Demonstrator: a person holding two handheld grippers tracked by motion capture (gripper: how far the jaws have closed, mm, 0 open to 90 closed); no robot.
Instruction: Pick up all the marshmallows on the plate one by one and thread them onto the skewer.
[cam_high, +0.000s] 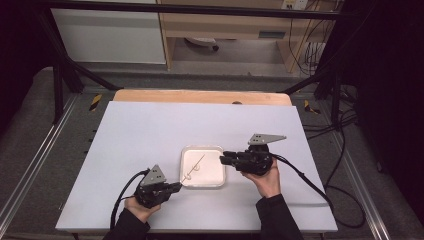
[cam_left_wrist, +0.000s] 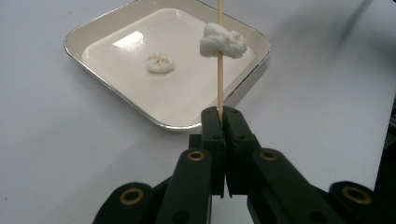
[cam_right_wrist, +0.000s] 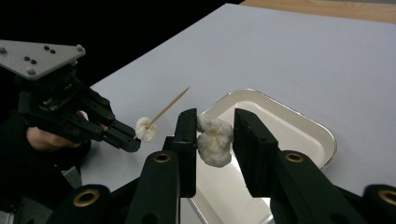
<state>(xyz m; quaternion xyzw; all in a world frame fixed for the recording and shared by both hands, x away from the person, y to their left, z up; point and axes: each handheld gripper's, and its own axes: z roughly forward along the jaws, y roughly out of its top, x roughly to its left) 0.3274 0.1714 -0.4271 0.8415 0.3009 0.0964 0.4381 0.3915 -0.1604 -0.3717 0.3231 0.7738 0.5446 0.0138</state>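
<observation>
Between the jaws of my right hand-held gripper (cam_right_wrist: 212, 140) sits a white puffy piece (cam_right_wrist: 214, 141), touched by one jaw, with a gap to the other, above the white tray (cam_right_wrist: 322, 135). My left hand-held gripper (cam_left_wrist: 223, 122) is clamped on a skewer (cam_left_wrist: 220, 56) threaded with another white piece (cam_left_wrist: 222, 41), and its view alone shows a third piece (cam_left_wrist: 160, 63) lying in the tray. From the high view, both my hands reach in from the worktop's (cam_high: 150, 130) near edge, either side of the tray.

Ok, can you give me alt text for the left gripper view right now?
The left hand-held gripper is shut on a thin wooden skewer that rises upright, with one white puffy piece threaded on it. Behind it, a shallow white square tray sits on the pale table, with another white piece lying in it.
</observation>
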